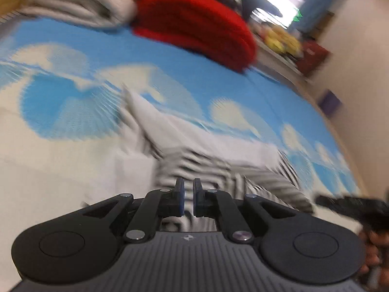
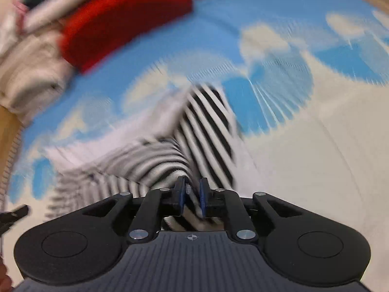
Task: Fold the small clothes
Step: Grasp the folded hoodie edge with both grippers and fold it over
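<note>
Sky-printed bedsheet (image 1: 73,77) is carrying the striped garment (image 2: 204,121) mid-bed, both the left gripper (image 1: 188,192) and right gripper (image 2: 193,194) are pinching its near edge narrowly, risking cloth slipping free while lifting

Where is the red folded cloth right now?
In both views the red folded cloth lies at the far edge of the blue cloud-print sheet, beside the white folded stack.
</note>
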`<action>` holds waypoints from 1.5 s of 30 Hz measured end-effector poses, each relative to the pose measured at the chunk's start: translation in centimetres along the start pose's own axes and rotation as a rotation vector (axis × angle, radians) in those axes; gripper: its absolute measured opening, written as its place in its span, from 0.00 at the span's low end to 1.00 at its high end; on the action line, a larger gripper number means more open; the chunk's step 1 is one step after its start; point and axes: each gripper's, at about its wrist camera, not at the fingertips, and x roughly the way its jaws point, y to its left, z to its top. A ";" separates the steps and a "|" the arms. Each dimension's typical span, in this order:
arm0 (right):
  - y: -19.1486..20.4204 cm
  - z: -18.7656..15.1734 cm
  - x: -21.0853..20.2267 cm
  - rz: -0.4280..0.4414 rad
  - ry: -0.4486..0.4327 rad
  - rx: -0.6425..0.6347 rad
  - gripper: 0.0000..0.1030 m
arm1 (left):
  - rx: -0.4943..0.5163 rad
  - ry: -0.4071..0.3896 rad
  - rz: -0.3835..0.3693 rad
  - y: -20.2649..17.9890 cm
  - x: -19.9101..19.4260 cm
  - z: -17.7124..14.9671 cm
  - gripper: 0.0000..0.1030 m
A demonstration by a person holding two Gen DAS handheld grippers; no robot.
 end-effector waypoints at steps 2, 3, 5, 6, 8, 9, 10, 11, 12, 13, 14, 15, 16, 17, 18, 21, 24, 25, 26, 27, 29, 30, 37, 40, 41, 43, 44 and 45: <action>0.9 -0.5 0.1 0.084 -0.004 -0.041 0.14 | 0.015 0.114 0.035 0.5 2.2 -1.1 0.05; 1.2 -1.0 1.0 0.106 0.031 -0.063 0.14 | 0.031 0.193 0.094 1.1 3.5 -1.7 0.05; 0.7 -2.3 3.8 0.028 0.149 -0.079 0.14 | 0.015 0.244 0.154 2.3 4.0 -2.3 0.04; 0.0 -2.9 4.9 -0.045 0.212 -0.076 0.09 | -0.019 0.223 0.140 2.6 3.0 -1.9 0.04; -1.4 -3.0 4.2 -0.079 0.236 0.015 0.05 | -0.042 0.139 0.095 2.4 -0.2 -1.0 0.05; -1.5 -2.7 2.7 -0.068 0.220 0.045 0.06 | -0.042 0.103 0.084 2.2 -1.9 -0.8 0.05; -1.4 -2.3 1.0 -0.058 0.185 0.046 0.08 | -0.057 0.077 0.083 2.1 -3.8 -0.7 0.05; -1.2 -2.0 -1.6 -0.055 0.127 0.032 0.10 | -0.083 0.059 0.079 2.0 -5.6 -0.8 0.05; -1.1 -2.0 -4.1 -0.057 0.075 0.019 0.15 | -0.112 0.044 0.068 2.0 -7.2 -1.1 0.05; -1.2 -2.1 -6.4 -0.056 0.034 0.012 0.21 | -0.137 0.032 0.057 1.9 -9.1 -1.8 0.05; -1.6 -2.4 -8.4 -0.052 0.005 0.010 0.23 | -0.150 0.024 0.050 1.7 -10.8 -2.8 0.06; -2.2 -2.9 -10.5 -0.046 -0.024 0.011 0.25 | -0.156 0.018 0.050 1.3 -12.4 -4.2 0.11; -2.8 -3.7 -12.5 -0.043 -0.047 0.010 0.25 | -0.158 0.014 0.053 0.7 -13.5 -5.1 0.14; -3.6 -4.9 -14.4 -0.050 -0.067 0.010 0.25 | -0.160 0.010 0.058 0.6 -14.5 -6.6 0.22; -4.4 -5.7 -15.5 -0.060 -0.082 0.012 0.26 | -0.162 0.005 0.067 0.5 -15.3 -8.1 0.29; -7.0 -9.4 -17.2 -0.103 -0.101 0.041 0.27 | -0.175 0.055 0.143 0.9 -16.1 -13.2 0.31; -9.4 -13.3 -16.5 -0.199 -0.029 0.089 0.29 | -0.198 0.103 0.203 0.9 -15.9 -15.3 0.38; -10.1 -13.9 -16.1 -0.201 -0.001 0.130 0.29 | -0.205 0.111 0.195 1.1 -15.7 -15.4 0.43; -10.7 -14.2 -15.9 -0.164 0.019 0.168 0.29 | -0.214 0.129 0.188 1.2 -15.5 -15.5 0.55; -11.0 -14.2 -15.5 -0.141 0.040 0.174 0.32 | -0.224 0.146 0.181 1.4 -15.2 -15.5 0.64; -11.2 -14.0 -14.8 -0.149 0.059 0.147 0.36 | -0.237 0.173 0.183 1.7 -14.7 -15.7 0.66; -11.2 -14.0 -14.5 -0.163 0.064 0.148 0.39 | -0.242 0.187 0.193 1.9 -14.2 -15.8 0.66; -10.6 -15.0 -11.4 -0.168 0.168 0.188 0.41 | -0.287 0.242 0.288 3.3 -12.4 -16.6 0.66; -10.2 -15.5 -10.4 -0.193 0.193 0.152 0.41 | -0.284 0.267 0.297 3.4 -11.9 -17.2 0.64; -10.3 -15.6 -10.3 -0.198 0.201 0.145 0.41 | -0.280 0.276 0.293 3.4 -11.8 -17.5 0.59; -10.4 -15.8 -10.0 -0.223 0.213 0.138 0.41 | -0.269 0.288 0.290 3.2 -11.5 -17.8 0.42; -10.6 -15.8 -10.0 -0.223 0.215 0.144 0.40 | -0.263 0.287 0.289 3.2 -11.5 -17.9 0.32; -10.7 -15.9 -10.0 -0.215 0.218 0.154 0.33 | -0.257 0.284 0.279 3.1 -11.5 -17.8 0.15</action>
